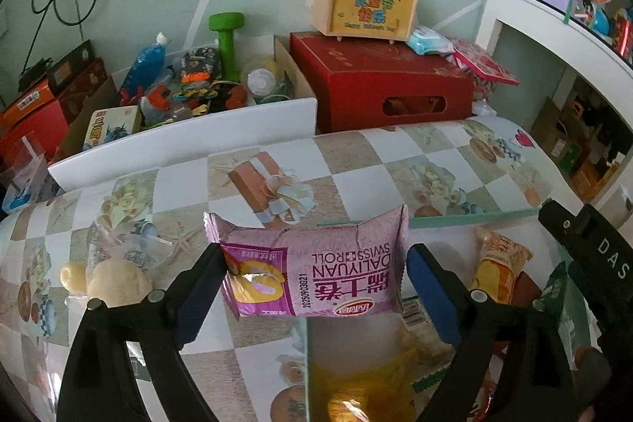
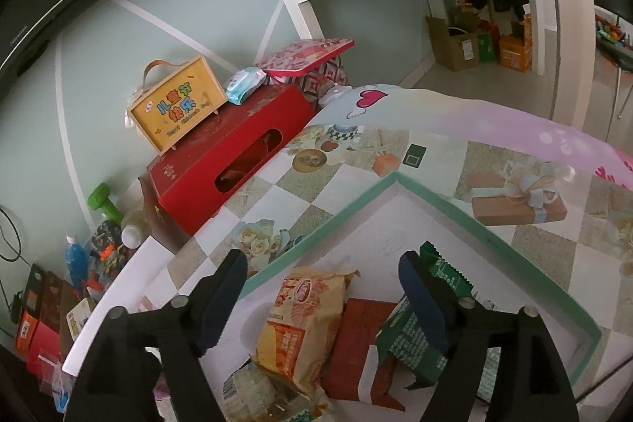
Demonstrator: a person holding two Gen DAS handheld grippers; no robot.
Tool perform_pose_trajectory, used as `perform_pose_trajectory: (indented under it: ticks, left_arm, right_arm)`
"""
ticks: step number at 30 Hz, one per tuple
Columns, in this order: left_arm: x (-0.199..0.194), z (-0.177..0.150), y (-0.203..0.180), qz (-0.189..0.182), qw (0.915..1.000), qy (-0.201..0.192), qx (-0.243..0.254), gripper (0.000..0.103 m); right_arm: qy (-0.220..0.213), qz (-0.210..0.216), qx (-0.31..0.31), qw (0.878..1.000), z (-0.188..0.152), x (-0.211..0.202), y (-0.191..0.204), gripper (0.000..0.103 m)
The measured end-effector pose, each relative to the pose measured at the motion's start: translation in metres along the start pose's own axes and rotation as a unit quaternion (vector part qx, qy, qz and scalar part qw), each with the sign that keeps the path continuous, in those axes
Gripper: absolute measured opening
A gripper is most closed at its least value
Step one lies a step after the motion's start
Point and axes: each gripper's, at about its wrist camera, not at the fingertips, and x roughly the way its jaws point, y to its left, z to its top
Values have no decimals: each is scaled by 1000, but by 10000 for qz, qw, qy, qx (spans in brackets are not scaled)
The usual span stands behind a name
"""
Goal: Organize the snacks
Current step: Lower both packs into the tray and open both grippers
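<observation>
- The left hand-held gripper [image 1: 316, 275] is standing wide open around a pink Swiss roll packet [image 1: 312, 267]; whether its blue pads are touching the packet's ends cannot be told.
- The packet is lying on the bench [image 1: 356, 165], partly over the rim of a shallow green-edged tray [image 2: 494, 216].
- The right hand-held gripper [image 2: 324, 283] is hanging open and empty above the tray, over an orange snack packet [image 2: 304, 319], a red packet [image 2: 356, 343] and a green packet [image 2: 411, 343].
</observation>
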Motion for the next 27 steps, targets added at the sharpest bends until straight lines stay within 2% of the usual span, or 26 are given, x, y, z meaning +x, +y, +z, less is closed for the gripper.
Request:
perform_pose_trajectory:
  ticks: [3, 6, 11, 14, 19, 23, 27]
  left_arm:
    - [-3, 1, 8, 72, 9998, -90, -135, 95]
    - [-6, 2, 15, 69, 9996, -133, -232, 95]
    - [-8, 2, 18, -225, 9992, -104, -298, 95]
    - [-9, 4, 30, -444, 9968, -128, -653, 95]
    - [0, 3, 60, -44, 9941, -21, -1080, 95]
    - [14, -1, 72, -52, 9920, 184, -1250, 95]
    - [27, -3, 71, 30, 9924, 299, -1197, 95]
  right_arm:
    - [-34, 35, -7, 10000, -1, -2, 1, 91]
    - [-40, 69, -25, 10000, -2, -3, 4, 92]
    - [-31, 115, -64, 9999, -3, -3, 7, 93]
    - [-56, 109, -67, 9999, -3, -4, 7, 93]
    - [-20, 116, -43, 9999, -3, -2, 6, 93]
    - [22, 151, -62, 9999, -4, -1, 7, 93]
    - [27, 156, -64, 9999, -4, -1, 8, 93]
